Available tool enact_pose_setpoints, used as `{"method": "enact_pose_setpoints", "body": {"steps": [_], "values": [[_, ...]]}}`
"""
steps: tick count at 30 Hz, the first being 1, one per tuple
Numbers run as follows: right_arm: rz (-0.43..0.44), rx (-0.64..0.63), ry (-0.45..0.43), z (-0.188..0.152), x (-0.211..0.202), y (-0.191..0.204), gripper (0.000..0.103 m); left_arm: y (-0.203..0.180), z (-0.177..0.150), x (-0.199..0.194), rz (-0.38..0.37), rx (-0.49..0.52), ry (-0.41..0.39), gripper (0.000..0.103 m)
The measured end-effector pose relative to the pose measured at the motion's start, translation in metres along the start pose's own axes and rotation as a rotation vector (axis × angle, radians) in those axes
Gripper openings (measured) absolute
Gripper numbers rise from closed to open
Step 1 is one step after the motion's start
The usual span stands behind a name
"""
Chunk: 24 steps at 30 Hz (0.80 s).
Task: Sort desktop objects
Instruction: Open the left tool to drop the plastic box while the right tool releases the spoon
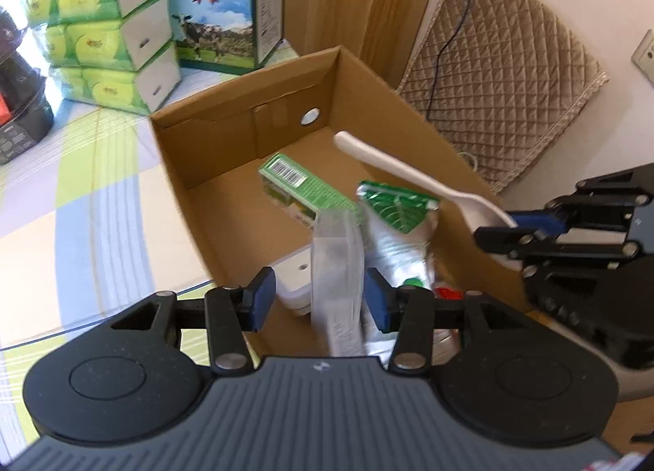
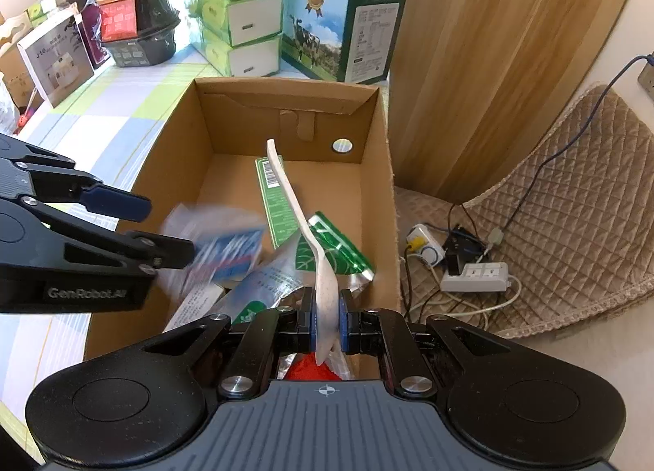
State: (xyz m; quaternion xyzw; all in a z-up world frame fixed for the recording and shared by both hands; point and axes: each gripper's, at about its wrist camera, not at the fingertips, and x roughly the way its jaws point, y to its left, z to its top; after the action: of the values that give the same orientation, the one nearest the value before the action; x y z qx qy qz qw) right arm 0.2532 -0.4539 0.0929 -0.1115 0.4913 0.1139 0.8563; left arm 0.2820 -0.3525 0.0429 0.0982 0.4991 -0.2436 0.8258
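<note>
Resting on striped tablecloth [image 2: 135, 103]: cardboard box [image 2: 380, 168]; right gripper [image 2: 327, 320] clamping white spoon [image 2: 302, 226]; left gripper [image 1: 319, 299] spread apart.

1. The left wrist view sits just behind the left tool [image 1: 319, 299], close above the near end of the cardboard box [image 1: 245, 103], looking down and forward into it.
2. The right wrist view sits behind the right tool [image 2: 327, 324], over the same near end, facing the box's [image 2: 286, 91] far wall.
3. Both views share the box interior, the tissue packs [image 1: 110, 30] [image 2: 241, 13] at the surface's far edge, and each other's tool.
</note>
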Motion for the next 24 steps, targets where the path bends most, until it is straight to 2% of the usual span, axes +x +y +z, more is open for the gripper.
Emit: {"method": "enact_pose_setpoints", "body": {"steps": [13,16,19,22,24], "values": [[0.031,-0.012,-0.017,0.014,0.005,0.022,0.007,0.035,-0.016,-0.015,0.074,0.031,-0.019,0.042],[0.052,0.017,-0.039,0.021,0.005,0.027,0.007,0.039,-0.021,-0.018,0.083,0.041,-0.028,0.045],[0.095,0.109,-0.062,0.028,0.006,0.022,0.008,0.045,-0.027,-0.020,0.084,0.034,-0.023,0.047],[0.119,0.161,-0.066,0.029,0.004,0.017,0.015,0.050,-0.033,-0.021,0.076,0.025,-0.017,0.050],[0.094,0.138,-0.063,0.026,0.002,0.019,0.030,0.052,-0.040,-0.023,0.077,0.027,-0.022,0.053]]}}
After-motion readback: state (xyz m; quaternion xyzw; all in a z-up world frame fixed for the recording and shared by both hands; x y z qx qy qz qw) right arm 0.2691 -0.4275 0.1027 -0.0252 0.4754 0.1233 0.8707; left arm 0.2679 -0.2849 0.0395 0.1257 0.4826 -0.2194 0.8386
